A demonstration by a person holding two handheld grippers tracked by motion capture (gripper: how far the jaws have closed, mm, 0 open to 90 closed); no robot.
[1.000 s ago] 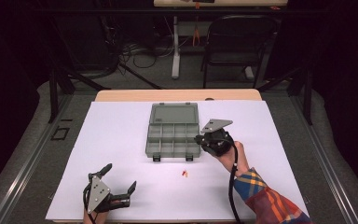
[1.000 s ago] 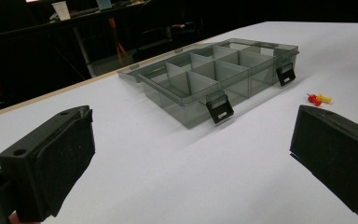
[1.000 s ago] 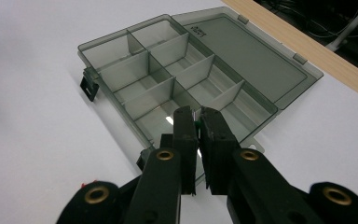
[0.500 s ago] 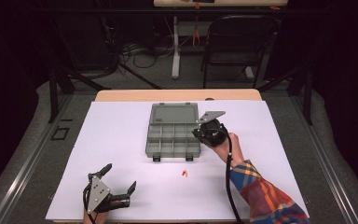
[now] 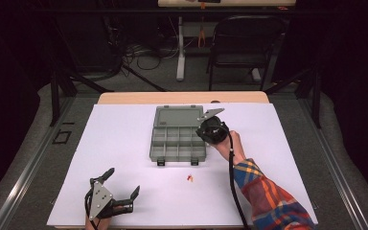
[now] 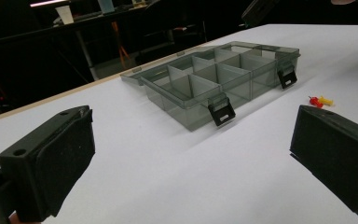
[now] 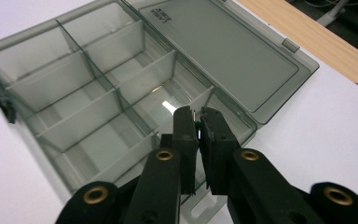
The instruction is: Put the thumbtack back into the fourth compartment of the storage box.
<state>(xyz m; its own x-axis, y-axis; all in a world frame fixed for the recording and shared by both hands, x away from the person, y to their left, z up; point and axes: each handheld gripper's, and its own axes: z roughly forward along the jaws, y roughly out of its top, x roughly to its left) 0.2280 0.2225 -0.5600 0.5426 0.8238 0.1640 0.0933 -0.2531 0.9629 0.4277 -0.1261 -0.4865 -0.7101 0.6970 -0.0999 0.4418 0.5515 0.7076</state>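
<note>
A grey see-through organizer box point(image 5: 172, 152) lies mid-table with its lid point(image 5: 178, 116) folded back flat and several bare compartments point(image 7: 98, 98). My right gripper point(image 5: 204, 133) hovers over the box's right end by the lid hinge. In the right gripper view its jaws point(image 7: 196, 116) are shut on a tiny green pushpin point(image 7: 197, 124), whose metal point sticks up between the pads. A red and a yellow pushpin point(image 5: 190, 178) lie loose on the white table in front of the box point(image 6: 214, 84). My left gripper point(image 5: 122, 183) rests at the front left, open with nothing in it point(image 6: 191, 154).
The white sheet point(image 5: 124, 143) covers the table, whose wooden far edge point(image 5: 182, 97) shows behind the box. The box's two black latches point(image 6: 221, 109) face the near side. A folding chair point(image 5: 242, 48) and cables stand on the dark floor beyond.
My right gripper has moved leftward and a little down, from beside the box's right edge to over its right-end compartments. The left gripper has stayed put.
</note>
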